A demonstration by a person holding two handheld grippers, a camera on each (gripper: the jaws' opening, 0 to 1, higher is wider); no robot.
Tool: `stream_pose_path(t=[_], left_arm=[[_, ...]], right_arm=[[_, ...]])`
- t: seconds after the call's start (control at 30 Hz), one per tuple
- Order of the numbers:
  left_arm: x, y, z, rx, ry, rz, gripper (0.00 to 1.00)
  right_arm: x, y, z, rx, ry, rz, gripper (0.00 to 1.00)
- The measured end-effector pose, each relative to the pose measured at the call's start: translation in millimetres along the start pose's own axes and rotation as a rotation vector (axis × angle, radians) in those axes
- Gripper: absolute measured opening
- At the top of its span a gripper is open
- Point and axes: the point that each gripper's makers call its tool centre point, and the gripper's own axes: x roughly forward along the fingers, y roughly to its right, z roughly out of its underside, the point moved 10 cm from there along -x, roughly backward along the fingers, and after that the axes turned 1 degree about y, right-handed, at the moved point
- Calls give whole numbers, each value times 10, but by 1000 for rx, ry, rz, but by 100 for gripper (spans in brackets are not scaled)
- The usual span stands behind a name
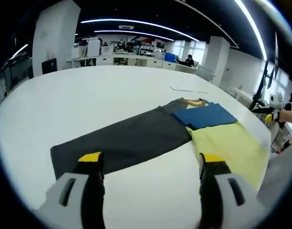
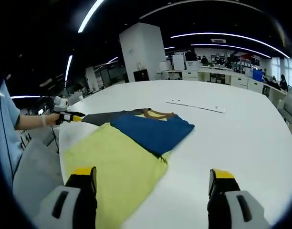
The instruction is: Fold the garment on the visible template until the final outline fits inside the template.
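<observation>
A colour-block garment lies flat on the white table point(image 1: 88, 95). Its dark grey part point(image 1: 122, 140) stretches left, a blue part point(image 1: 205, 116) is folded over the middle, and a yellow part point(image 1: 232, 145) reaches the near right edge. My left gripper point(image 1: 151, 160) hovers open just before the grey part's near hem, holding nothing. In the right gripper view the yellow part point(image 2: 112, 167), blue part point(image 2: 153, 131) and grey part point(image 2: 108, 116) lie ahead. My right gripper point(image 2: 153, 174) is open above the yellow part's corner. The left gripper point(image 2: 67, 117) shows at the far left, the right gripper point(image 1: 272, 112) at the far right.
A thin white strip point(image 1: 189, 89) point(image 2: 196, 106) lies flat on the table beyond the garment. The person's light blue sleeve point(image 2: 5, 124) and grey lap point(image 2: 31, 171) are at the table's edge. Desks with seated people point(image 1: 131, 55) and a white pillar point(image 2: 141, 52) stand far behind.
</observation>
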Motion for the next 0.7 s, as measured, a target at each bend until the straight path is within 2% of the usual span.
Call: stream_pose_path(t=[0.13,0.2,0.3,0.53,0.7], left_arm=[[-126,-209,60,-39,14,-124,68],[-170,-320,121,-44,-8,-174,66],[-232,-473,187,-87,-12,-240,62],[-308,-704,302,-173,-28,-356,48],[-311,-774,341,-215,-29,-381,39]], right_arm=[[17,-35,28,8,-5,-8,98],[20,-46,46,9,-10,-10,98],[16,-73,58,15,-18,-16,98],[-47,-70,130,32,-25,-2,97],[-115,-93,189,45,-31,9,97]])
